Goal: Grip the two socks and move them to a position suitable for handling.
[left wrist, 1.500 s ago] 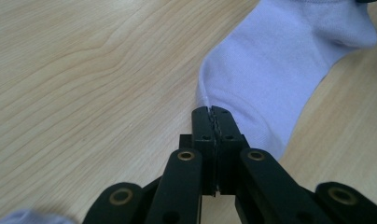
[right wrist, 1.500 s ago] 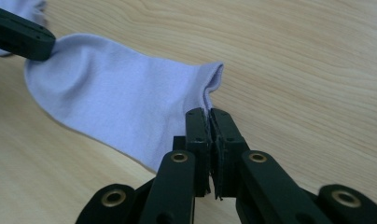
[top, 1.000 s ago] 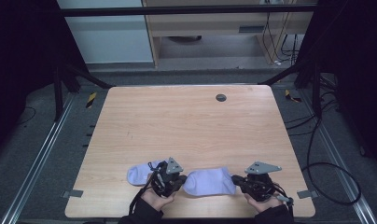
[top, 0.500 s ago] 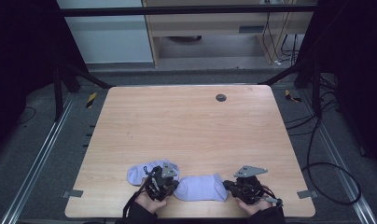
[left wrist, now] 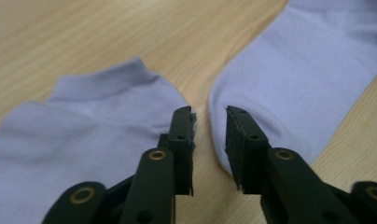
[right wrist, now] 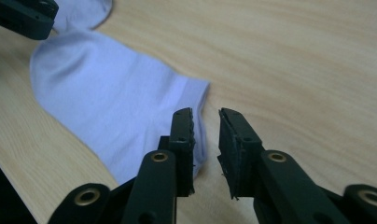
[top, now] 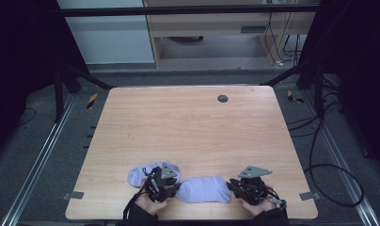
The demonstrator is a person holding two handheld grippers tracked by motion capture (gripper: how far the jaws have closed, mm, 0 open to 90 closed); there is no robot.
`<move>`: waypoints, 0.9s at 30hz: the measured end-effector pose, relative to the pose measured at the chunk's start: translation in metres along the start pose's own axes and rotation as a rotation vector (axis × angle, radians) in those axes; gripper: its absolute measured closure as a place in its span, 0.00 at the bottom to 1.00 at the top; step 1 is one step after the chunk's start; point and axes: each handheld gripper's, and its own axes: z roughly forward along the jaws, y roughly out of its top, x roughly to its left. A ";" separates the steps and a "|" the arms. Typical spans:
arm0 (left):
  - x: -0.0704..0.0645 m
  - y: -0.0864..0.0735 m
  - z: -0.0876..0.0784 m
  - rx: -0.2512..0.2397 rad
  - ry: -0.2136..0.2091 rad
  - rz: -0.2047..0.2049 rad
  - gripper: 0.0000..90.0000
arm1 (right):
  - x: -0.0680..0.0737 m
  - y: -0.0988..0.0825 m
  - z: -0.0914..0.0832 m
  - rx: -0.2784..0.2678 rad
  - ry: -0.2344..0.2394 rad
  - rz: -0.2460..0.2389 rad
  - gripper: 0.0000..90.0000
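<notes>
We hold left gripper [left wrist: 209, 119] and right gripper [right wrist: 205, 122] slightly parted, empty, at opposite ends of the near sock [top: 204, 189]; closing now risks pinching table [top: 188, 127], not fabric

Left gripper [left wrist: 209, 116]: jaws slightly parted, holding nothing, over bare table [left wrist: 107, 32] between two lavender socks, left sock [left wrist: 84, 135] and right sock [left wrist: 298, 79].

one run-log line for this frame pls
left claw: open, between socks | right claw: open, at sock edge | two pale lilac fabric socks: flat on light wooden table, unheld
</notes>
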 end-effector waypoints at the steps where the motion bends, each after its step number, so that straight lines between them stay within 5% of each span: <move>1: 0.001 0.001 -0.002 -0.016 0.006 -0.001 0.77 | 0.000 0.002 -0.002 -0.015 -0.002 0.006 0.81; 11: 0.036 -0.001 -0.025 -0.141 0.132 -0.066 0.55 | 0.007 0.026 0.000 -0.126 0.003 0.020 0.63; 18: 0.070 -0.017 -0.037 -0.142 0.187 -0.133 0.47 | 0.025 0.043 0.014 -0.133 0.042 0.008 0.58; 27: 0.098 -0.044 -0.051 -0.134 0.235 -0.184 0.45 | 0.047 0.062 0.037 -0.123 0.082 -0.004 0.56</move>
